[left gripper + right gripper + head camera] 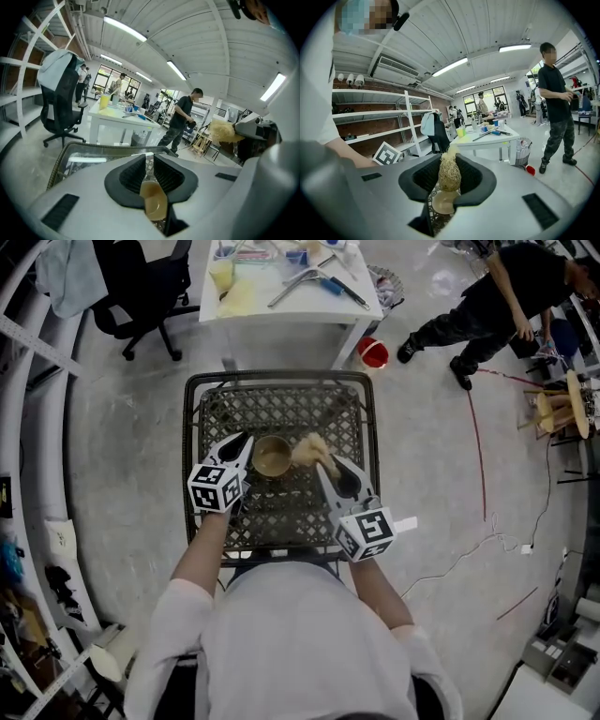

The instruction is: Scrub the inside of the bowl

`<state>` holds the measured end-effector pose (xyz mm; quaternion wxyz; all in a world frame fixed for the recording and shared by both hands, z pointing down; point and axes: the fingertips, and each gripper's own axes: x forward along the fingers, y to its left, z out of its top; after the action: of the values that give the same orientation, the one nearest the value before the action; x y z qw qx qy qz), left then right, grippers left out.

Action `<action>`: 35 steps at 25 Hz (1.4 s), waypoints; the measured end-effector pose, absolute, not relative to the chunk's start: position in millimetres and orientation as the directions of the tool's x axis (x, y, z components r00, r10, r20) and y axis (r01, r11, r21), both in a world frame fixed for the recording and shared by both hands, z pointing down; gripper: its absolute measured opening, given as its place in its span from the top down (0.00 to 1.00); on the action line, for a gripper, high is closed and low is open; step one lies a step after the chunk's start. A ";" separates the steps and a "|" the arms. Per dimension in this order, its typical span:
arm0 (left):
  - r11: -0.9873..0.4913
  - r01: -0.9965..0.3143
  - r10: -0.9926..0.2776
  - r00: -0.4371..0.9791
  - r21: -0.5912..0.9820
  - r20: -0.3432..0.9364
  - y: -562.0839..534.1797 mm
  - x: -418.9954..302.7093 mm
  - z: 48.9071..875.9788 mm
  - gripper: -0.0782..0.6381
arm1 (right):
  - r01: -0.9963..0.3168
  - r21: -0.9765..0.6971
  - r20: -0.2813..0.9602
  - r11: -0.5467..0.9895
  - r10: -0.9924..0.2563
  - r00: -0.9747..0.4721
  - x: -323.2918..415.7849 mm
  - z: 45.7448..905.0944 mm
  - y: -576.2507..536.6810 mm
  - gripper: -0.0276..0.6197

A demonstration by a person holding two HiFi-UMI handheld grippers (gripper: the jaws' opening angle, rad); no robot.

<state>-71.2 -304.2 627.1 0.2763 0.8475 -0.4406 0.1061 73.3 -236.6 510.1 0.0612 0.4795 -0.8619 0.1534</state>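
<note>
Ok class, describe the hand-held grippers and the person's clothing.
The left hand-held gripper and right hand-held gripper each have pale grey bodies, black ribbed pads and a white cube with black square markers. The white top's sleeves stop near the elbows.

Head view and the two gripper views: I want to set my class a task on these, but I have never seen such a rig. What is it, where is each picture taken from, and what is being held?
There is no robot here. A person holds a two-jaw tool in each hand. The head view comes from a camera on the person's head, looking down at a black mesh table with a tan bowl at its middle. The other two pictures come from cameras riding on each tool, looking along its jaws. The left gripper is shut on the bowl's rim. The right gripper is shut on a straw-coloured scrubber, held at the bowl's right edge. The marker cubes are parts of the grippers.
</note>
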 end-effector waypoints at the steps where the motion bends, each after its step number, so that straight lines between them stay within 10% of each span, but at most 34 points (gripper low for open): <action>1: -0.452 -0.805 -0.678 0.590 0.383 0.439 -304.1 -70.9 634.4 0.82 | -0.845 -0.205 0.256 0.494 -0.806 -0.533 73.4 511.2 -236.7 0.80; 18: -0.244 -0.829 -0.503 0.552 0.504 0.665 -286.6 -72.0 748.1 0.69 | -0.836 -0.235 0.312 0.496 -0.776 -0.548 74.1 538.8 -234.8 0.80; 35: -0.130 -0.864 -0.417 0.493 0.487 0.763 -275.1 -70.7 784.8 0.82 | -0.843 -0.239 0.329 0.481 -0.777 -0.537 83.2 546.3 -233.0 0.80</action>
<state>-70.7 -275.1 784.8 0.4847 0.7154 -0.4473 0.2306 83.2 -233.0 546.3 0.0880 0.4732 -0.8560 0.1884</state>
